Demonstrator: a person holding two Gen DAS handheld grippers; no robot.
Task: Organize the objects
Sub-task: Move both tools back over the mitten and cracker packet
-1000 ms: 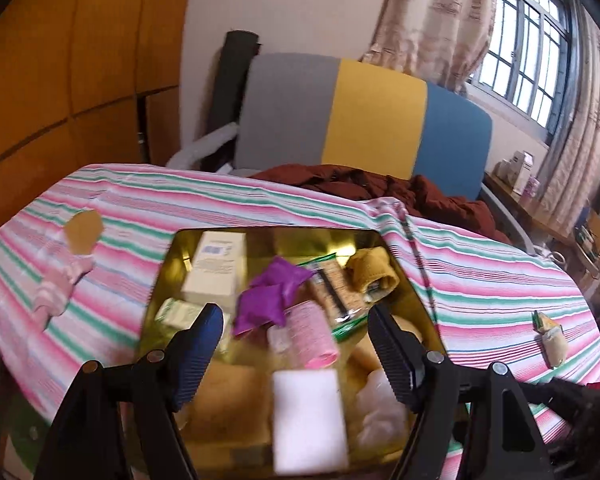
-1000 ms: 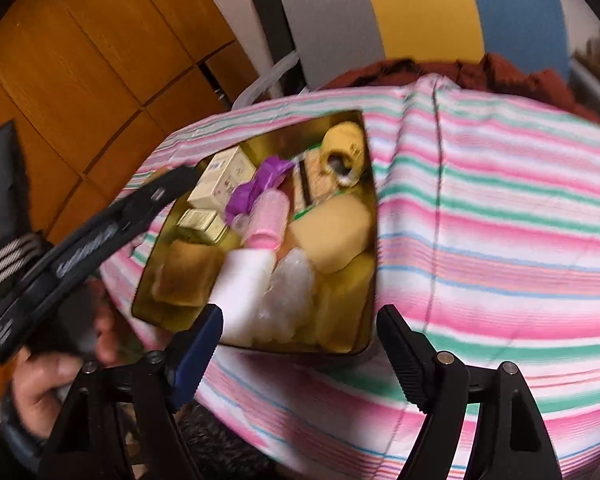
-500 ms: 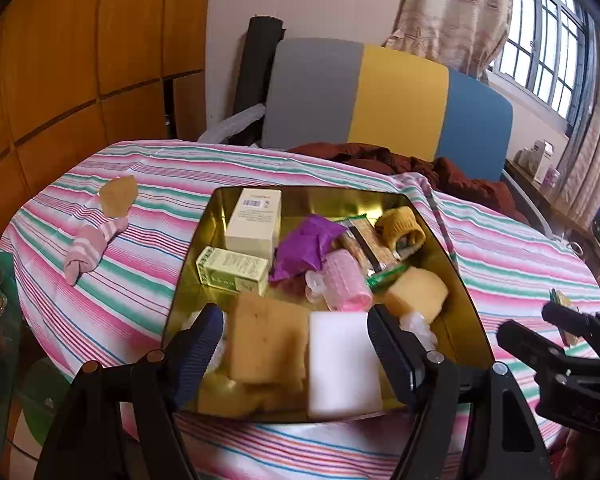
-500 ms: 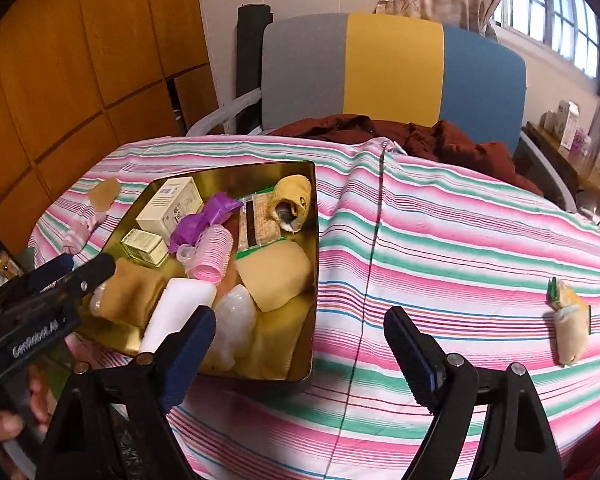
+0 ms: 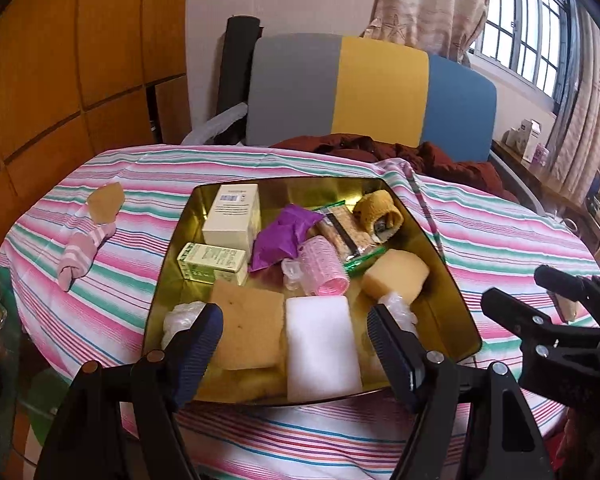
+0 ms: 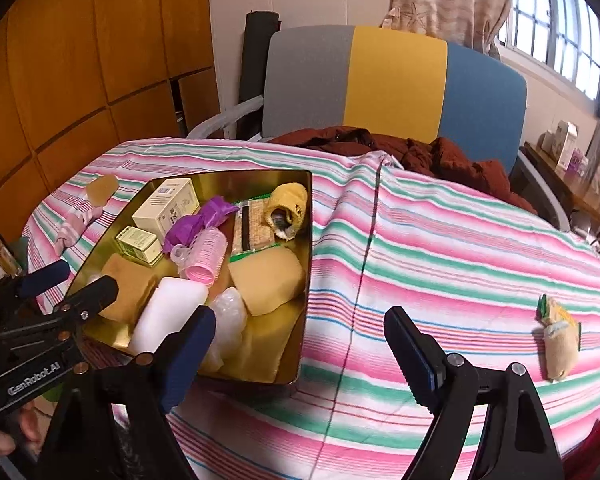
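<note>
A gold tin tray [image 5: 432, 240] sits on the striped tablecloth [image 6: 460, 248]. It holds a cream box [image 5: 232, 216], a green box [image 5: 210, 260], purple cloth [image 5: 284, 232], a pink hair roller [image 5: 324, 268], a yellow rolled sock [image 5: 380, 210], a white sponge [image 5: 320, 348] and tan sponges. A pink striped sock [image 5: 82, 248] lies on the cloth left of the tray. A beige roll [image 6: 558, 340] lies far right. My left gripper [image 5: 294, 314] hovers open over the tray's near end. My right gripper [image 6: 299, 316] is open above the tray's near right corner, with nothing between its fingers.
A grey, yellow and blue chair back [image 5: 380, 92] with a dark red garment [image 5: 440, 160] stands behind the table. Wooden panels fill the left wall and a window the right. A hand [image 6: 4, 436] holds the left gripper. The table's near edge runs just below both grippers.
The left gripper has drawn back from the tray, so the whole tray shows. The right view has rolled upright and swung right, and its jaws stand slightly wider.
</note>
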